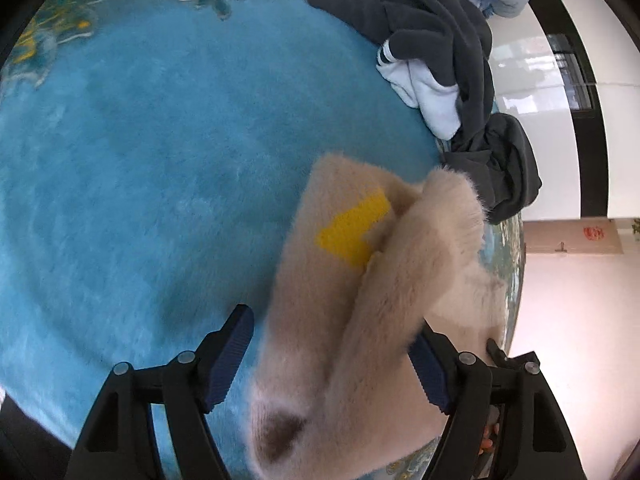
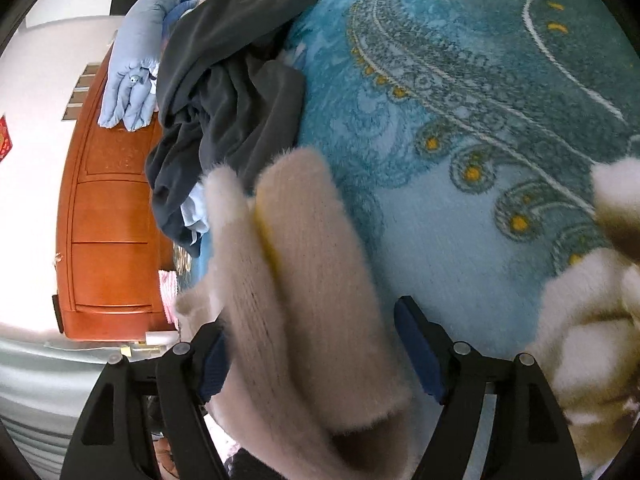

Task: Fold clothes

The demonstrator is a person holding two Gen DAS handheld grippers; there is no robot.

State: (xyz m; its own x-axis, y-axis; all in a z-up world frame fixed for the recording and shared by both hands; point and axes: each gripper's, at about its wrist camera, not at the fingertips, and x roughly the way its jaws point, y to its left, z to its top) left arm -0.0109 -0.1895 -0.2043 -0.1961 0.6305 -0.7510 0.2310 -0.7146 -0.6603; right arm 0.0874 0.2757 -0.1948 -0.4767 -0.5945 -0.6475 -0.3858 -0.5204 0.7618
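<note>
Lifting a fuzzy cream sweater [image 1: 360,280] off the teal blanket [image 1: 140,160], mid-fold by my read. Left tool [image 1: 332,352] and right tool [image 2: 308,348] both stand spread wide with fabric bunched between the fingers; whether either truly pinches it, cannot tell. Next: lay flat and square the edges. Dark clothes pile [image 1: 440,28] crowds the far edge, beside the wooden cabinet [image 2: 108,220].

Right gripper [image 2: 316,354] w/ jaws spread, cream fuzzy sweater [image 2: 304,280] draped between them over blue patterned blanket [image 2: 460,160]. Dark grey clothes [image 2: 224,92] piled just beyond sweater; orange wood cabinet [image 2: 108,208] left of it.
</note>
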